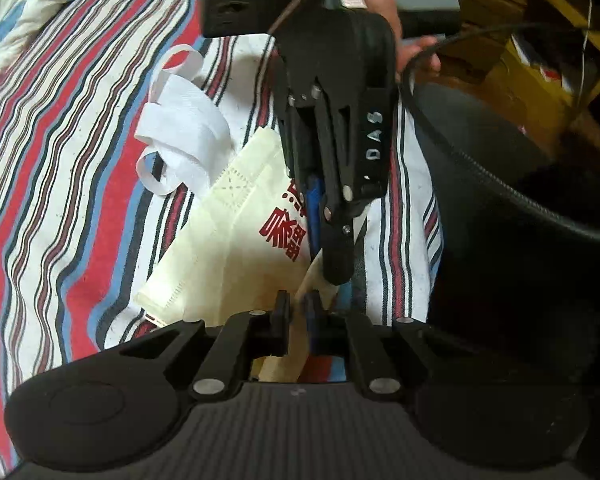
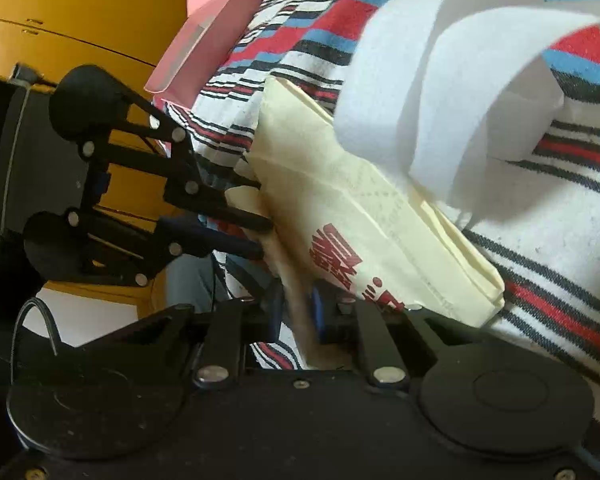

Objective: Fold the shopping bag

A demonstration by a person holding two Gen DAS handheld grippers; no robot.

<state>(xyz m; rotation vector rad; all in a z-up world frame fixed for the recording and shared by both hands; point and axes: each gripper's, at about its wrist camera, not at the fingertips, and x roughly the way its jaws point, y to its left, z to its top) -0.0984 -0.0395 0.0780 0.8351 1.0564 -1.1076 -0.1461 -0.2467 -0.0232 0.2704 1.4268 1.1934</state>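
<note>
- Lying on the striped bedcover (image 1: 60,168): cream shopping bag (image 1: 228,240), already doubled into a narrow, layered packet, red print facing up, white handles (image 1: 180,136) spilling loose off its far end.
- Gripping the near edge of the bag with the left gripper (image 1: 298,304), jaws drawn narrow, cream cloth pinched between them.
- Pinching the same edge a little further along with the right gripper (image 2: 296,312), jaws likewise narrow and closed on cloth; showing again in the left view (image 1: 332,264), coming down from above.
- Holding that edge raised off the bedcover, so judging this as mid-fold: either bringing another layer over or pressing down one just made, not settled by these views.
- Calling next for both grips travelling together, keeping the edge straight so the stacked layers do not slide apart.
- Watching the handles: curling up, springy, likely needing tucking in or flattening.
- Crowding the near side: pink box (image 2: 204,28) resting on the bedcover's edge, black cable (image 1: 480,172) trailing beside the right gripper, dark bulk to the right, unidentifiable.
</note>
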